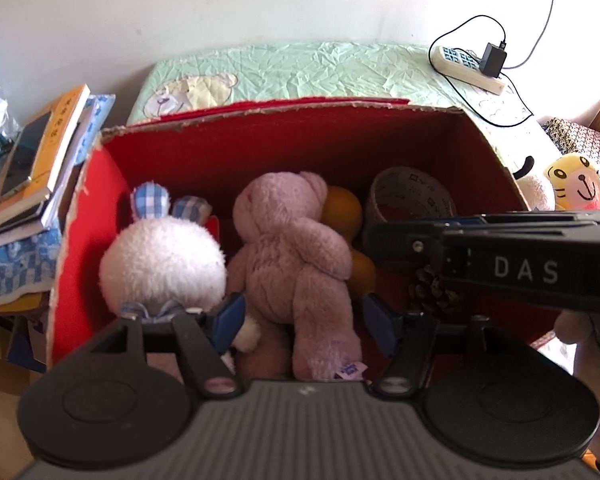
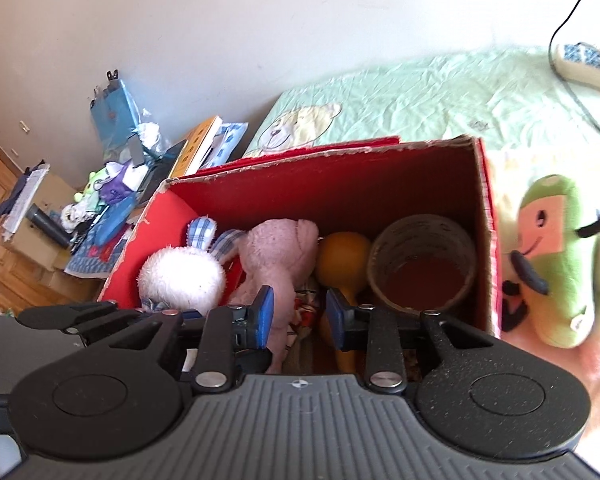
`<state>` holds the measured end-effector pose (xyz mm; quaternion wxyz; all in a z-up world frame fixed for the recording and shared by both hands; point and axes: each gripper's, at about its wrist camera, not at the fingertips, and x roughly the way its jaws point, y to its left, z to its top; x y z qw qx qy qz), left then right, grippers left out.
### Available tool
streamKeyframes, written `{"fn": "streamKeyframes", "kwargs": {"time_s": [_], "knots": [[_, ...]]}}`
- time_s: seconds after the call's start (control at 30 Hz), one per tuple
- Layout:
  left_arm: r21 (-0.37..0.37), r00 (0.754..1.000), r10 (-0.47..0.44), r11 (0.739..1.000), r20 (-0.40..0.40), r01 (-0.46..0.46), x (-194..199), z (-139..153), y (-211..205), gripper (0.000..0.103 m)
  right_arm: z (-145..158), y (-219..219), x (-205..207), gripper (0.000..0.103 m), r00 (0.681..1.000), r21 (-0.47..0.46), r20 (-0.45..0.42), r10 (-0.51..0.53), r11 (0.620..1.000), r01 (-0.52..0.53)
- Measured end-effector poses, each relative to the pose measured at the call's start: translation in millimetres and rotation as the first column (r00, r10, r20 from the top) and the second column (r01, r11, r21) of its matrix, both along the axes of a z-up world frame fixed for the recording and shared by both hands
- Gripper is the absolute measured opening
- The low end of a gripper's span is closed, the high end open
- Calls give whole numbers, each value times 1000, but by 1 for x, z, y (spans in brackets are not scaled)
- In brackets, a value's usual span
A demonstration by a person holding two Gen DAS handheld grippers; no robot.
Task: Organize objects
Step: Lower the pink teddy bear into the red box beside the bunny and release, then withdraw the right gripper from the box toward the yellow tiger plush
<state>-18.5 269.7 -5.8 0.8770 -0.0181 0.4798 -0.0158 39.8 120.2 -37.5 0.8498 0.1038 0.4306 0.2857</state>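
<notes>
Green bedsheet (image 1: 300, 68) behind red box (image 1: 280, 140), pinecone (image 1: 432, 292) half-hidden by right gripper (image 2: 300, 316)

Both cameras sit just behind their own fingers and look forward and steeply down into the same red cardboard box (image 1: 284, 148) (image 2: 340, 184), from close above its near edge. The left wrist view faces the box almost squarely, with the pink bear (image 1: 292, 248) near its middle. The right wrist view stands a little more to the right (the box looks turned), with the bear (image 2: 276, 256) left of centre. Both share the box inside, the white plush rabbit (image 1: 162, 264) (image 2: 182, 276) and the green sheet (image 1: 320, 68) (image 2: 420, 96) behind.
</notes>
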Motion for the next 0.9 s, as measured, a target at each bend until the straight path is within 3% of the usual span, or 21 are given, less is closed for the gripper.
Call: {"fn": "streamKeyframes", "kwargs": {"time_s": [0.43, 0.9], "knots": [[46, 998, -33, 998, 58, 31, -25, 23, -15, 72, 20, -15, -41, 34, 992, 11, 70, -101, 995, 100], [46, 975, -189, 982, 120, 185, -47, 54, -65, 73, 39, -59, -81, 35, 972, 65, 102, -210, 977, 204]]}}
